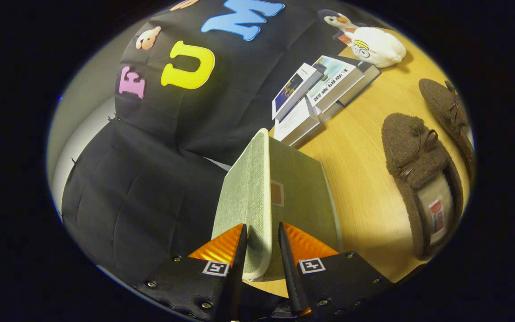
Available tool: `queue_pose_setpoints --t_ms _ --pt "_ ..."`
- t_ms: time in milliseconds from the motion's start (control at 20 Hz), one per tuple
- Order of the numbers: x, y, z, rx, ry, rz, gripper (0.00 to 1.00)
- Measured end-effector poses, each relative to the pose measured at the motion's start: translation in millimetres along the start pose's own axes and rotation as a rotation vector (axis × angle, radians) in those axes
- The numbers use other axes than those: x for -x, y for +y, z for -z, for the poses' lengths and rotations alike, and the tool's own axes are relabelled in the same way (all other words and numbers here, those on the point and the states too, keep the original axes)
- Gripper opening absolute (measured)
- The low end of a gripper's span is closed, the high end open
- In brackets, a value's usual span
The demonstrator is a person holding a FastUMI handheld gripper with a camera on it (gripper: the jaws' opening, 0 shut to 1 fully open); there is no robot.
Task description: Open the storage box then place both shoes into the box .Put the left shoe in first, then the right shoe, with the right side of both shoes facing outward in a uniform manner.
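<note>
My gripper (262, 228) is shut on the grey-green fabric lid (246, 192) of the storage box, which stands on edge between the two orange-backed fingers. The lid's flat face (302, 197) with a small brown tab turns toward the shoes. Two brown fuzzy shoes lie on the wooden table (365, 179) beyond the lid's flat side. The nearer shoe (418, 179) shows its pale insole and a bow. The farther shoe (447, 107) lies alongside it. The box body is hidden behind the lid and fingers.
A stack of books (320, 96) lies on the table past the lid, against the black cloth wall. A white plush toy (376, 47) and a small penguin figure (335, 20) sit behind the books.
</note>
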State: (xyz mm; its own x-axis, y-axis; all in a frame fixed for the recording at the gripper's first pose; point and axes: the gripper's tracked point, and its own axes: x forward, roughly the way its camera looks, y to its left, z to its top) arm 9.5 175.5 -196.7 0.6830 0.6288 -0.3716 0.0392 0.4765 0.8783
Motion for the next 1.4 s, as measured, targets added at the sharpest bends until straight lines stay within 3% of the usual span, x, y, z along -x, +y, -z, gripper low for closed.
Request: queue_pose_setpoints --t_ms 150,200,300,400,550,900,1400 --pt "12 0 -6 -0.009 0.017 -0.015 0.42" --pt "-6 2 1 -0.024 0.024 -0.028 0.16" --pt "-2 0 3 0.000 0.047 -0.030 0.14" --pt "3 0 -1 0.023 0.033 0.001 0.00" --pt "2 5 -4 0.054 0.034 0.029 0.00" --pt "10 67 -23 0.085 0.014 -0.041 0.00" --pt "-15 170 -8 0.267 0.043 -0.089 0.00"
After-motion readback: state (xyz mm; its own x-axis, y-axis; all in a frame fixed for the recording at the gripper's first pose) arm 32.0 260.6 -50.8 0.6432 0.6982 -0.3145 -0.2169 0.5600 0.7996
